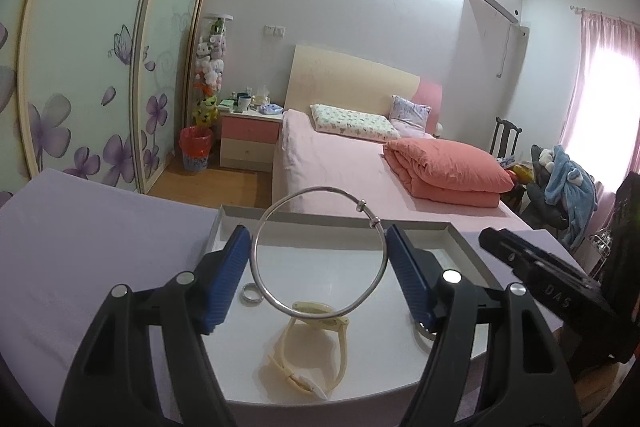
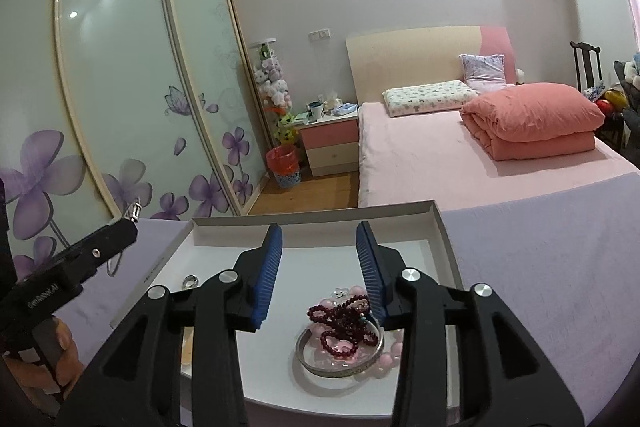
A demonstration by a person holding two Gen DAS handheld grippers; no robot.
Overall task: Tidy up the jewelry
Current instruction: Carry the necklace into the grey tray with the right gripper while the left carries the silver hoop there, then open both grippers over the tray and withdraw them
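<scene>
My left gripper (image 1: 319, 254) is shut on a thin silver bangle (image 1: 264, 291), held upright between its blue pads above a white shallow box (image 1: 332, 221). In the box below lie a cream wristwatch (image 1: 316, 343) and a small silver ring (image 1: 252, 293). My right gripper (image 2: 319, 259) is open and empty, above the same box (image 2: 316, 217). Under it lie a dark red bead bracelet (image 2: 344, 319), a pink bead bracelet (image 2: 390, 355) and a wide silver bangle (image 2: 340, 367). The ring also shows in the right wrist view (image 2: 191, 281).
The box sits on a lavender cloth (image 1: 92, 239). A bed with a pink sheet (image 1: 340, 163) and a folded coral quilt (image 1: 444, 169) lies behind it. Sliding wardrobe doors (image 2: 120, 87) stand at the left. The other gripper's body (image 1: 552, 287) is at the right.
</scene>
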